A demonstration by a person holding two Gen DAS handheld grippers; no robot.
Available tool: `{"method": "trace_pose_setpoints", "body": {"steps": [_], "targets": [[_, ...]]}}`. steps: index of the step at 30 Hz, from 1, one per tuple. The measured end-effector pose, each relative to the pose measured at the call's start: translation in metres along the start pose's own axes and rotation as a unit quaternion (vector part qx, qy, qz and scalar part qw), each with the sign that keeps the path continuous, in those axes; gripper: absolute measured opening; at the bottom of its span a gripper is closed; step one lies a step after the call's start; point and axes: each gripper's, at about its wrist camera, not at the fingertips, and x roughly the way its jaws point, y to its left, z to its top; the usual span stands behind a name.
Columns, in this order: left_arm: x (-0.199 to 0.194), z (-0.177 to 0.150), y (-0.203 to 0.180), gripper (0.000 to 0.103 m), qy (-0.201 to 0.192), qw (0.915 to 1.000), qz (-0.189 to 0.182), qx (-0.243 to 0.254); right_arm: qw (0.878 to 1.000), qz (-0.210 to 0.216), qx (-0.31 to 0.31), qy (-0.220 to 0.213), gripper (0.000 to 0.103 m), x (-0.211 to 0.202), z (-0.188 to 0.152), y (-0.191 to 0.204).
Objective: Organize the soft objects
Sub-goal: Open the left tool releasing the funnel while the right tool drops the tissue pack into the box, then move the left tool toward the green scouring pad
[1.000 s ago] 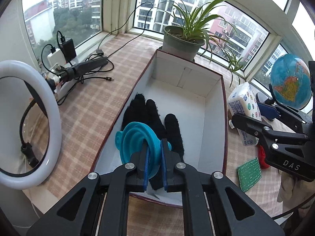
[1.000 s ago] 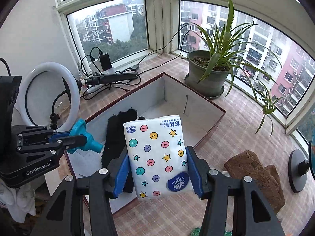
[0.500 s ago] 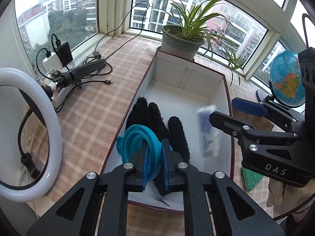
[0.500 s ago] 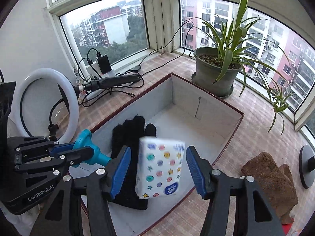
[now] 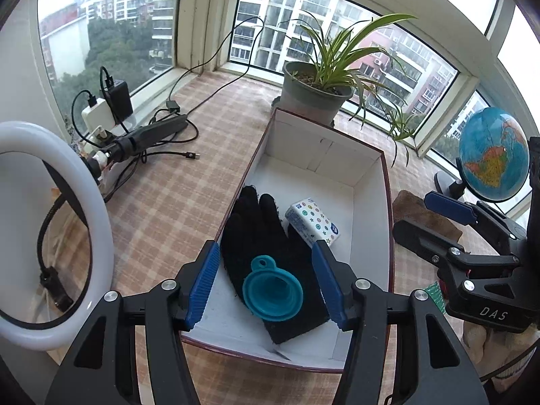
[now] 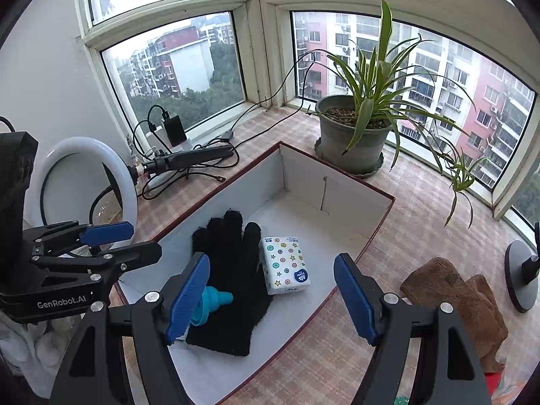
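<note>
Three soft things lay already in the box (image 6: 357, 243): a black glove (image 6: 233, 273), a blue funnel (image 5: 273, 290) on top of the glove near its cuff, and a pack of tissues (image 6: 285, 265) touching the glove on its right side. The box stood on the worktop (image 5: 175, 202), with its long side running from the near edge toward the plant pot (image 6: 351, 141) at the window.

Both hands were empty. The left gripper (image 5: 266, 287) hovered over the near end of the box with its fingers wide apart, the funnel between them but not touched. The right gripper (image 6: 270, 300) also had its fingers spread wide and held nothing; it hung above the near right part of the box.

One soft thing seemed to be left outside: a brown cloth (image 6: 452, 293), lying crumpled on the worktop just beside the right wall of the box, near the base of the globe (image 5: 492, 155). It lay to the right of the right fingers and quite close, while the left gripper was on the far side of the box from it. So I judged the right hand was the nearer one for it. Its longer side seemed to run roughly along the box wall, so the fingers would probably close across it.
</note>
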Motion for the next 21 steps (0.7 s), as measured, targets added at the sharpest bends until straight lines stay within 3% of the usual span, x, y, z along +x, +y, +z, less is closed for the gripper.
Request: {"method": "trace_pose_setpoints", "body": {"steps": [10,21], "targets": [[-0.022,0.0,-0.023,0.056,-0.024,0.9995,-0.019,0.01,0.999,0.017,0.042,-0.025,0.073,-0.053,-0.023,-0.033],[-0.026,-0.01,-0.076,0.056,-0.02,0.9974,-0.061,0.034,0.993,-0.008,0.11,-0.047,0.073,-0.123,-0.082,-0.101]]}}
